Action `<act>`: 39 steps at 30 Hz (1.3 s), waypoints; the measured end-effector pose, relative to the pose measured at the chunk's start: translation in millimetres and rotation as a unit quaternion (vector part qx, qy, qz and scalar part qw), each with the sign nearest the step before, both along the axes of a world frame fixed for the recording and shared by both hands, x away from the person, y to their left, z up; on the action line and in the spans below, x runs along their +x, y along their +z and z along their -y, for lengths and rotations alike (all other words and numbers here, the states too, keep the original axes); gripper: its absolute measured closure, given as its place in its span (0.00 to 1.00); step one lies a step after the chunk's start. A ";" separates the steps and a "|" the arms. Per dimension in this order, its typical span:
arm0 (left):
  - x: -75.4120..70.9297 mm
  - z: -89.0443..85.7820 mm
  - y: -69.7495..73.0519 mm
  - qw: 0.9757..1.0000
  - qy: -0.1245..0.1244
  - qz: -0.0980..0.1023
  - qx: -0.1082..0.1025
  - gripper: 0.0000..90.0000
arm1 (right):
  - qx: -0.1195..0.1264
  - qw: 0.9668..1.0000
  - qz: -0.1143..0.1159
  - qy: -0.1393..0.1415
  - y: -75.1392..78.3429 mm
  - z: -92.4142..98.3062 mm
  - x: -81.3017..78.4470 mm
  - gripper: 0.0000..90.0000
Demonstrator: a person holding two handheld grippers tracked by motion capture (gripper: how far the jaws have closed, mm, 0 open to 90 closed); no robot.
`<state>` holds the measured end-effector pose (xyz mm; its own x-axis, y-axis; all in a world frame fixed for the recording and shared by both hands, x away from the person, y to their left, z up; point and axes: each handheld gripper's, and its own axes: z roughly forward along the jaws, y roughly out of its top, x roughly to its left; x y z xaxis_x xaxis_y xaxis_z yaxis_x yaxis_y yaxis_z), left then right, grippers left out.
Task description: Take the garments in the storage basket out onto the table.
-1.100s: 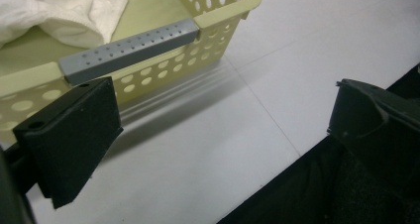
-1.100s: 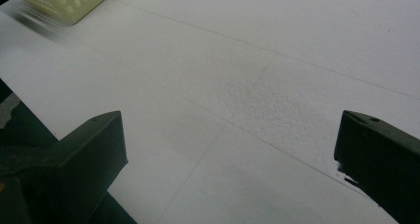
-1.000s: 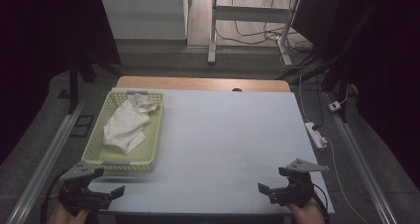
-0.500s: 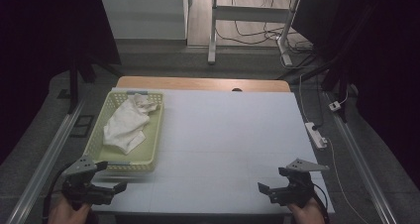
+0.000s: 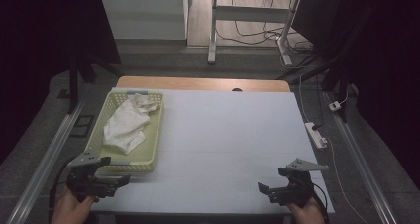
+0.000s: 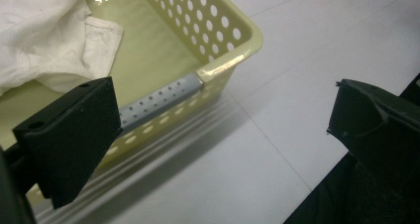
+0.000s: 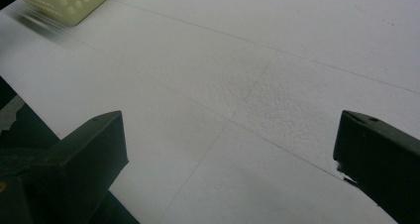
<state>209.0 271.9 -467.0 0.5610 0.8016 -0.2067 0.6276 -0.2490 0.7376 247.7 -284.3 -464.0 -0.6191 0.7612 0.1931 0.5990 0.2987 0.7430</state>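
Left claw spread wide, empty, just beside near corner of yellow basket (white cloth inside), left on the tabletop. Right claw also spread, empty, well apart.

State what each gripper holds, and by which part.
Nothing. The left gripper and right gripper are both open and empty; the cloth lies in the basket.

Basket: glossy perforated pale-green plastic, matt grey strip on rim. Cloth: soft, crumpled white fabric. Table cover: matt white, faintly grainy.
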 end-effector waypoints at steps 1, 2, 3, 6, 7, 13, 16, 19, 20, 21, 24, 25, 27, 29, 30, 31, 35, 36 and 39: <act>1.7 -0.4 0.1 1.000 0.002 -0.002 -0.003 0.00 | 0.000 1.000 0.000 0.000 0.0 0.0 0.0 0.00; 3.4 -0.8 0.2 1.000 0.003 -0.004 -0.006 0.00 | 0.000 1.000 0.000 0.000 0.0 0.0 0.0 0.00; 5.0 -1.2 0.4 1.000 0.004 -0.004 -0.008 0.00 | 0.000 1.000 -0.001 0.001 -0.1 -0.1 0.1 0.00; 10.6 -2.0 0.9 1.000 0.005 -0.008 -0.014 0.00 | -0.001 1.000 -0.001 0.002 -0.2 -0.3 0.4 0.00; 12.7 -2.2 1.1 1.000 0.006 -0.009 -0.013 0.00 | -0.001 1.000 -0.001 0.002 -0.2 -0.3 0.4 0.00; 27.1 0.0 0.9 1.000 0.005 -0.022 -0.005 0.00 | -0.003 1.000 -0.003 0.001 -0.2 -0.2 0.5 0.00; 34.4 1.1 1.7 1.000 0.005 -0.022 -0.005 0.00 | -0.001 1.000 -0.003 0.001 -0.4 -0.2 0.7 0.00; 42.2 1.0 3.1 1.000 0.008 -0.019 -0.008 0.00 | 0.000 1.000 -0.004 0.001 -0.4 -0.2 0.8 0.00; 44.9 0.9 3.6 1.000 0.009 -0.019 -0.008 0.00 | -0.001 1.000 -0.005 0.001 -0.4 -0.3 0.9 0.00; 47.8 0.8 3.9 1.000 0.010 -0.019 -0.010 0.00 | -0.001 1.000 -0.006 0.001 -0.3 -0.3 0.9 0.00; 57.4 0.9 3.5 1.000 0.012 -0.021 -0.012 0.00 | -0.001 1.000 -0.006 0.001 -0.3 -0.3 0.9 0.00; 60.7 1.2 3.2 1.000 0.013 -0.021 -0.012 0.00 | -0.001 1.000 -0.006 0.001 -0.3 -0.3 0.9 0.00; 67.0 1.7 2.8 1.000 0.011 -0.024 -0.012 0.00 | 0.000 1.000 -0.006 0.000 -0.4 -0.2 0.9 0.00; 73.1 2.3 3.0 0.999 0.006 -0.031 -0.012 0.00 | 0.000 1.000 -0.007 0.001 -0.4 -0.2 1.0 0.00; 75.8 2.7 3.3 0.999 0.004 -0.032 -0.011 0.00 | 0.000 1.000 -0.007 0.001 -0.4 -0.2 1.0 0.00; 78.3 3.1 3.7 0.999 0.003 -0.032 -0.007 0.00 | 0.000 1.000 -0.007 0.001 -0.4 -0.2 1.0 0.00; 88.8 4.5 4.4 1.000 -0.001 -0.030 0.008 0.00 | 0.000 1.000 -0.008 0.002 -0.7 -0.4 1.3 0.00; 91.8 5.0 4.4 0.999 -0.002 -0.031 0.009 0.00 | 0.000 1.000 -0.008 0.002 -0.7 -0.4 1.3 0.00; 101.8 4.7 4.6 0.999 -0.003 -0.035 0.008 0.00 | 0.000 1.000 -0.010 0.003 -0.8 -0.3 1.6 0.00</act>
<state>310.7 267.2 -462.4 0.5501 0.8020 -0.2328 0.6756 -0.2636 0.6886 249.3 -284.0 -464.8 -0.6192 0.7580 0.2051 0.6119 0.3021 0.7310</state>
